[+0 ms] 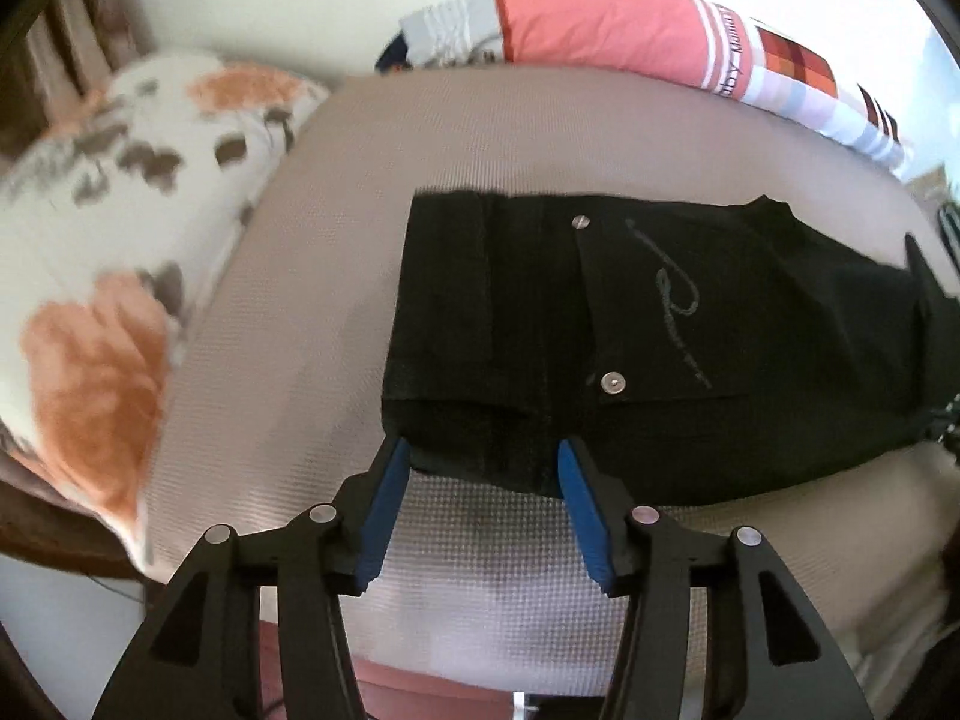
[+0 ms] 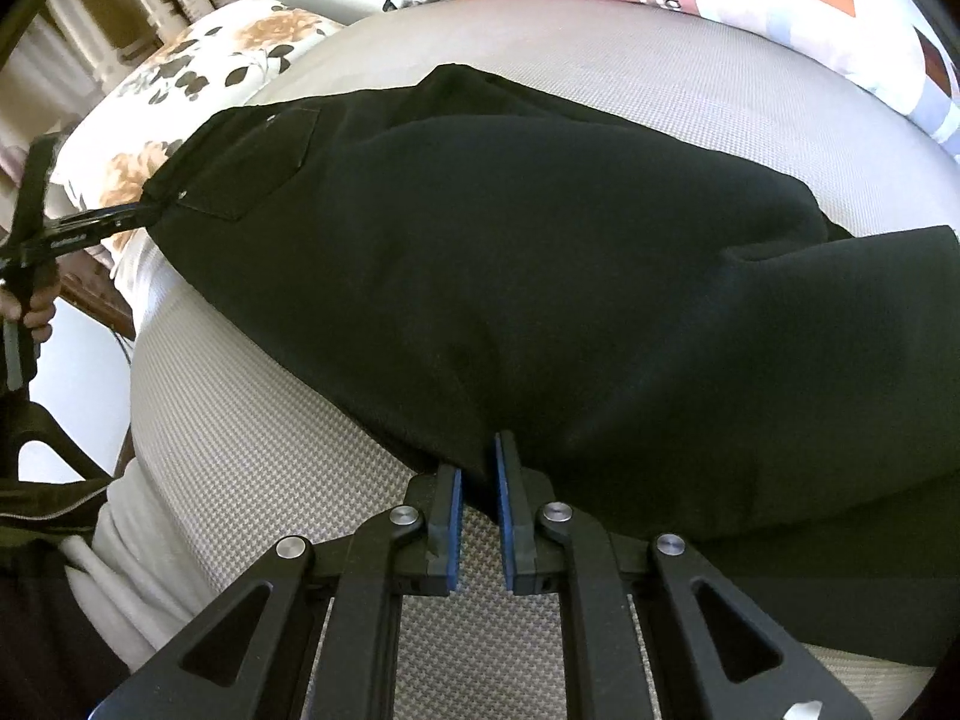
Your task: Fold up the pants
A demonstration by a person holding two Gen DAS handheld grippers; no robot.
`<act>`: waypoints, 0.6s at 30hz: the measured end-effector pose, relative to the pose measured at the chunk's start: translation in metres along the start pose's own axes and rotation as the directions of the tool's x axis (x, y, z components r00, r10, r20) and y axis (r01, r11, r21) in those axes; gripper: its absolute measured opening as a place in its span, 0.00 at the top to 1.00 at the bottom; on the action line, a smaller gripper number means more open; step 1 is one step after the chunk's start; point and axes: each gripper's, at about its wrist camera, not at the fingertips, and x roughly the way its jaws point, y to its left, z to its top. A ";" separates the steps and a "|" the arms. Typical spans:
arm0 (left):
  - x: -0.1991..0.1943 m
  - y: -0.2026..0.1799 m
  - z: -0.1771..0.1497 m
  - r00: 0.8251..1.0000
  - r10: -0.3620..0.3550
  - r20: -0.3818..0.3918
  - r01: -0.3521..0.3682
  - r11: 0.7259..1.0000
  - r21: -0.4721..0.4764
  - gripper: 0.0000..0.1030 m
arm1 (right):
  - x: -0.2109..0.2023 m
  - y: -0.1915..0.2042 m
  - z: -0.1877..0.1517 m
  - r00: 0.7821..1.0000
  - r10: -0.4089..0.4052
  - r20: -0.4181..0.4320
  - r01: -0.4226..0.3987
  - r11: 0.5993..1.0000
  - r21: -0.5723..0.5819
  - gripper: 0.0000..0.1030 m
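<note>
Black pants [image 1: 630, 324] lie folded on the grey textured mattress [image 1: 336, 276], back pocket and rivets facing up. My left gripper [image 1: 483, 456] is open at their near edge. Its blue pads [image 1: 384, 516] straddle the hem corner without pressing on it. My right gripper [image 2: 479, 462] is shut on the near edge of the pants [image 2: 510, 252], with black cloth pinched between its blue pads [image 2: 507, 510]. In the right wrist view, a hand [image 2: 33, 306] holds the left gripper [image 2: 141, 213] at the pants' waist corner, far left.
A floral pillow [image 1: 102, 228] lies left of the pants, also seen as the floral pillow [image 2: 198, 60]. A pink and checked pillow [image 1: 630, 24] lies along the far side by the wall. Bare mattress [image 2: 252, 480] shows in front of the pants.
</note>
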 end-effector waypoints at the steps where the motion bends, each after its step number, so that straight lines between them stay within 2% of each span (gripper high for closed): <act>1: -0.007 -0.007 0.001 0.999 0.023 0.030 -0.024 0.999 0.030 0.49 | 0.001 -0.001 0.000 1.000 0.005 -0.001 -0.005 1.000 0.007 0.89; 3: -0.021 -0.023 0.002 0.996 0.013 0.094 -0.021 0.996 0.081 0.49 | 0.001 -0.005 0.001 1.000 0.030 -0.006 -0.030 0.999 0.042 0.88; 5: -0.033 -0.045 0.004 0.987 -0.058 0.148 0.037 0.989 0.140 0.48 | 0.002 -0.008 0.002 0.999 0.044 -0.012 -0.043 0.997 0.061 0.88; 8: -0.039 -0.086 0.009 0.966 -0.189 0.178 0.145 0.961 0.236 0.46 | 0.003 -0.013 0.004 0.998 0.066 -0.021 -0.064 0.993 0.099 0.88; 11: -0.030 -0.134 0.011 0.939 -0.309 0.150 0.248 0.912 0.327 0.46 | 0.003 -0.015 0.005 0.997 0.079 -0.026 -0.075 0.989 0.125 0.88; 14: -0.015 -0.186 0.008 0.923 -0.372 0.097 0.297 0.851 0.433 0.46 | 0.001 -0.015 0.006 0.996 0.081 -0.028 -0.077 0.988 0.135 0.88; 18: -0.002 -0.238 -0.005 0.912 -0.407 0.041 0.320 0.772 0.550 0.46 | -0.003 -0.017 0.007 0.996 0.090 -0.021 -0.086 0.985 0.150 0.87</act>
